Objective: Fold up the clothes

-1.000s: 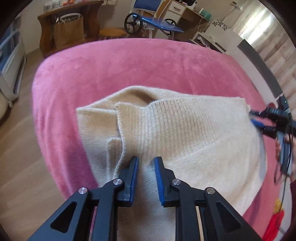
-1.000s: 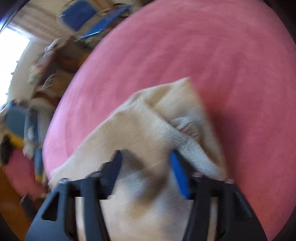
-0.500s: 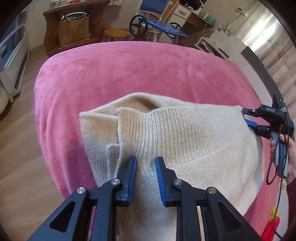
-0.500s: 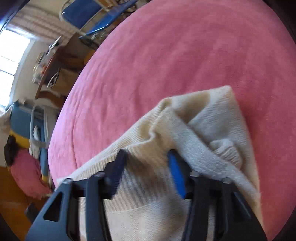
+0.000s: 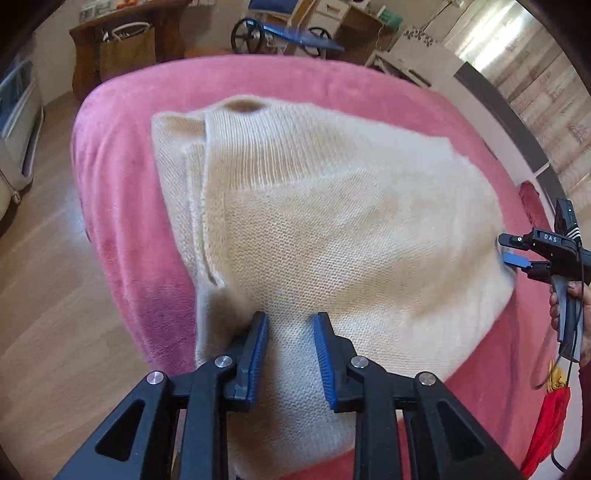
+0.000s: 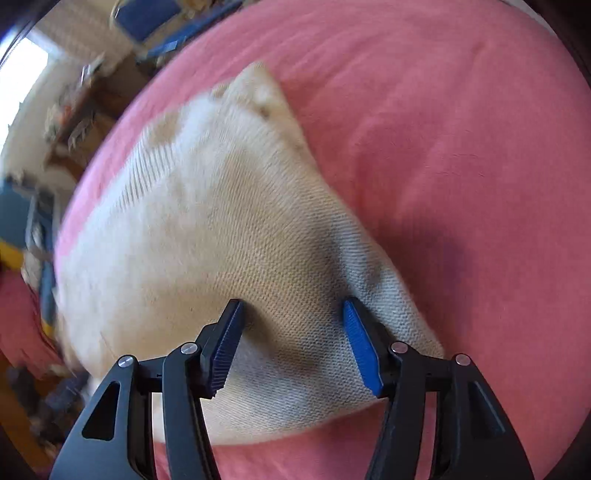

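- A lived-in room with a wood floor (image 5: 44, 295): a wooden side table (image 5: 125, 37) and a blue wheeled frame (image 5: 291, 33) stand past the far end of a bed spread with a pink fleece blanket (image 5: 122, 229), which serves as the soft, broad folding surface.
- The cream knitted sweater (image 5: 332, 221) lies on that blanket, already doubled into a compact stack. Its ribbed collar opening faces the far side and a folded-in edge runs down the stack's left side in the left wrist view.
- The left gripper (image 5: 290, 325) points steeply down over the near edge of the stack. Its jaws are opening at a narrow gap, with knit below and between the blue pads and no sign that they press on it, which reads as letting go of the fold.
- The right gripper (image 6: 291, 314) stands over the opposite side of the sweater (image 6: 229, 229), jaws opening to a middling width, fabric beneath them but not pinched. From the left wrist view it sits at the stack's right edge (image 5: 517, 254), held by a hand (image 5: 565, 306).
- One gripper at each side probably kept the folded layers square as they were laid down.
- In my judgement the fold is set; a light smoothing or moving the stack aside would be next.
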{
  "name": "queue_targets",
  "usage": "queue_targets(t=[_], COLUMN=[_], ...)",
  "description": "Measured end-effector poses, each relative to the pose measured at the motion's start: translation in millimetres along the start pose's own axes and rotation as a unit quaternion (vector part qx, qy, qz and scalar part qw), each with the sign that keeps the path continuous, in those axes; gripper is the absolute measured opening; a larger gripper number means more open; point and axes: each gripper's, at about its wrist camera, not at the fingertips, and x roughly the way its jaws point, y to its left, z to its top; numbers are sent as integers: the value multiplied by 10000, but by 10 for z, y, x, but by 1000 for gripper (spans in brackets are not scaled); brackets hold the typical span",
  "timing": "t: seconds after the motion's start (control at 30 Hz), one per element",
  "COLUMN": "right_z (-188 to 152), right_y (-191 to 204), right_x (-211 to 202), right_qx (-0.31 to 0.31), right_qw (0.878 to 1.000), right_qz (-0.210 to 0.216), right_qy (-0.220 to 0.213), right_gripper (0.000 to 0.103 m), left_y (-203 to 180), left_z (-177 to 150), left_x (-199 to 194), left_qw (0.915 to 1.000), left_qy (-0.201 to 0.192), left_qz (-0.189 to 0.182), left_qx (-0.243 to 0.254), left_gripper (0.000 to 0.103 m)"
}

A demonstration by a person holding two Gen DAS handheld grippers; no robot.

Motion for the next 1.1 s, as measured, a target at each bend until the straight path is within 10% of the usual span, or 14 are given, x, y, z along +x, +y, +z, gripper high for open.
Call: queue_targets(t=[0.2,0.4,0.7,0.87,1.1], right_z=[-554,-730,-967,-1203,-645], right_y=[620,846,1320,1124,1133], right_x=[-287,425,192,715,233], right_qx=[-1024,-1327,-1803,-2440,-2509], right_qw=[9934,9900,9832,9615,9648], right_qz=[507,-301,294,-1044,-498], right_qy=[-137,374,56,713,-611], right_gripper=[61,63,66,66,67], left_y=[-116,-195,-536,-498,-739], left_z=[-132,-276,-315,-368,17], left_x=[-285,134,-184,157,-230], left_qw=[9988,9952,9925,9935,9850], left_qy=[-435,-172,-765,-361,-1189], left_qz=[114,877,657,869,1216], left_qx=[194,389,686,644,283], left_gripper=[27,28,28,28,29])
